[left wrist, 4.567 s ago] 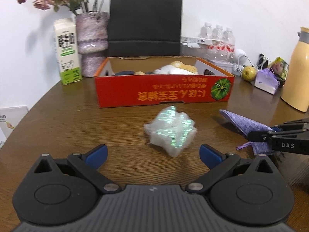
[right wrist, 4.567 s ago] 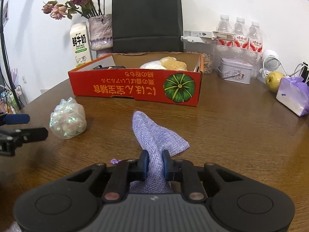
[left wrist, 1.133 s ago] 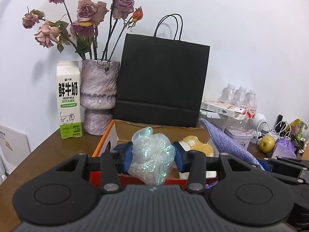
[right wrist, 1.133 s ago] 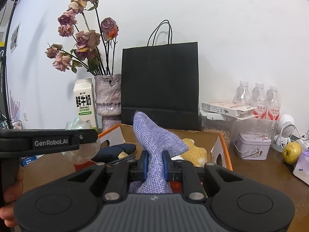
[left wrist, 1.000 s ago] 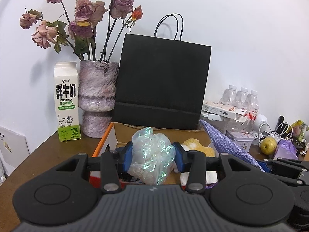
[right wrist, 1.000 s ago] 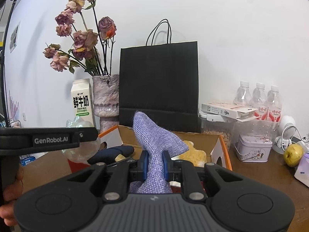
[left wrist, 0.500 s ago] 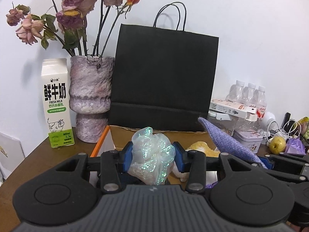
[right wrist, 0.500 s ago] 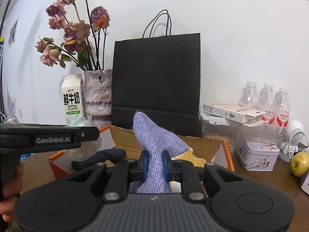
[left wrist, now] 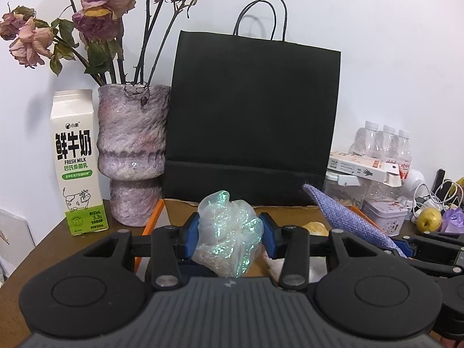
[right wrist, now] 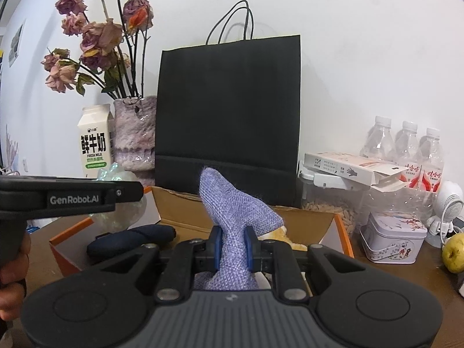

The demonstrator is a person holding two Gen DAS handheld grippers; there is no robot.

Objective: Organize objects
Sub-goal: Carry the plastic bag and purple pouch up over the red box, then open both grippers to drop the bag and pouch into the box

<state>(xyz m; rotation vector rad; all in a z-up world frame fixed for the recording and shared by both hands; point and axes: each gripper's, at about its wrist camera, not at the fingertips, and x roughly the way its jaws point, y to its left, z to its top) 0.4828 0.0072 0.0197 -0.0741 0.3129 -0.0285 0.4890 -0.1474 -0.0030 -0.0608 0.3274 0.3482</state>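
Left tool [left wrist: 231, 237] grips iridescent bag [left wrist: 229, 232] (over the box [right wrist: 69, 232] rim).

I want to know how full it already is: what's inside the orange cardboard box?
Inside the orange box: a dark navy bundle at its left and something yellow near the middle. The right gripper and its purple pouch cover the rest.

I note: crumpled bag [left wrist: 229, 233] translucent white, green iridescent glints. Woven pouch [right wrist: 232, 220] lavender, speckled weave. Cardboard box [right wrist: 65, 245] orange outside, brown within. Paper bag [left wrist: 252, 121] plain black. Vase [left wrist: 132, 150] mottled purple-grey. Milk carton [left wrist: 76, 162] white, green base.
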